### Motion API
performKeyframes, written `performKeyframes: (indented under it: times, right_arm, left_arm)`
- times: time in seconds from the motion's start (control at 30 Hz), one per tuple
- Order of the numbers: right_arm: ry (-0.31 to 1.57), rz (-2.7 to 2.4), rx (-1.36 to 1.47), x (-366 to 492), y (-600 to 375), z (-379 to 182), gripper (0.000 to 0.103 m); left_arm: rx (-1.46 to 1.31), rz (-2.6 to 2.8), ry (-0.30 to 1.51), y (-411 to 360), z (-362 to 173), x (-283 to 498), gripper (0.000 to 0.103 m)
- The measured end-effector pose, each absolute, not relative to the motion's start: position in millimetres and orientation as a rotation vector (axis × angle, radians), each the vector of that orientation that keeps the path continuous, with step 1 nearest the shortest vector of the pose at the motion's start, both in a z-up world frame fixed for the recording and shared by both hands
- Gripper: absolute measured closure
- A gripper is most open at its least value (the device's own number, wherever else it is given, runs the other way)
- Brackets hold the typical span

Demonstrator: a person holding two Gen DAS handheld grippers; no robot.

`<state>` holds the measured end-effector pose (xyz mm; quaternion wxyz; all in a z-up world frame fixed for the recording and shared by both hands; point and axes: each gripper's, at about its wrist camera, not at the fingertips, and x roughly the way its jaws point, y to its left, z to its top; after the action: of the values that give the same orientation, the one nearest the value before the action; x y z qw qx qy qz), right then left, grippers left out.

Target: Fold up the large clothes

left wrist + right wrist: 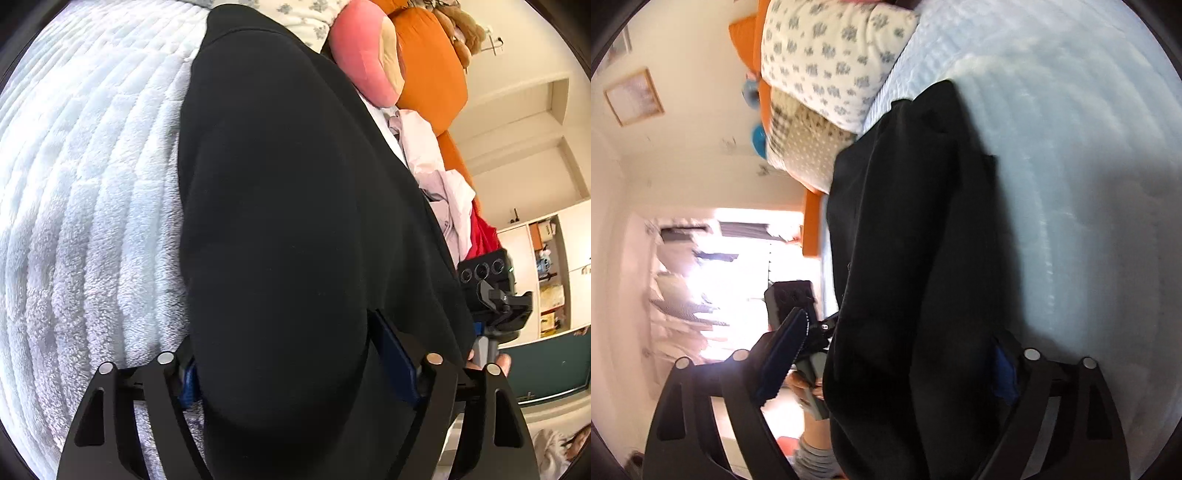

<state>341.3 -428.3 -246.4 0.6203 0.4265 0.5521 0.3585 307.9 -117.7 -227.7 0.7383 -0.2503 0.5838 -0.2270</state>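
We see the black garment [280, 229] filling mid-frame over the white bed [81, 192], bunched between both wide-spread tools, left tool [284, 354] and right tool [897, 350]; whether either grips it we cannot tell.

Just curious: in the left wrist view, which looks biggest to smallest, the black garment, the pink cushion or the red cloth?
1. black garment, though it is nearest the camera
2. pink cushion
3. red cloth, partly hidden

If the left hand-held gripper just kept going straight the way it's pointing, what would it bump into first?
The black garment: it already bulges between the left hand-held gripper fingers and fills the way ahead. The fluffy white blanket probably lies beneath it.
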Motion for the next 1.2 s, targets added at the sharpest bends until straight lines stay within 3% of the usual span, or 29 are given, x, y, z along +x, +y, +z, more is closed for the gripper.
performKeyframes:
  times: [0.23, 0.37, 0.57, 0.7, 1.03, 1.2]
  right_arm:
    - [1.372, 0.692, 0.659, 349, -383, -233, 0.017]
    - [1.354, 0.634, 0.579, 345, -376, -229, 0.047]
    - [1.301, 0.618, 0.589, 336, -369, -235, 0.063]
    - [1.272, 0.594, 0.581, 331, -361, -224, 0.068]
    - [1.175, 0.713, 0.513, 315, -294, -154, 0.073]
    - [1.133, 0.804, 0.462, 307, -225, -109, 0.073]
  left_arm:
    - [-0.461, -0.459, 1.293, -130, -224, 311, 0.019]
    - [-0.423, -0.42, 1.291, -129, -222, 310, 0.035]
    - [-0.406, -0.383, 1.285, -125, -219, 305, 0.05]
    - [-0.377, -0.374, 1.267, -130, -203, 301, 0.069]
    - [-0.253, -0.343, 1.135, -110, -119, 279, 0.074]
    - [-0.297, -0.267, 1.053, -31, -72, 248, 0.074]
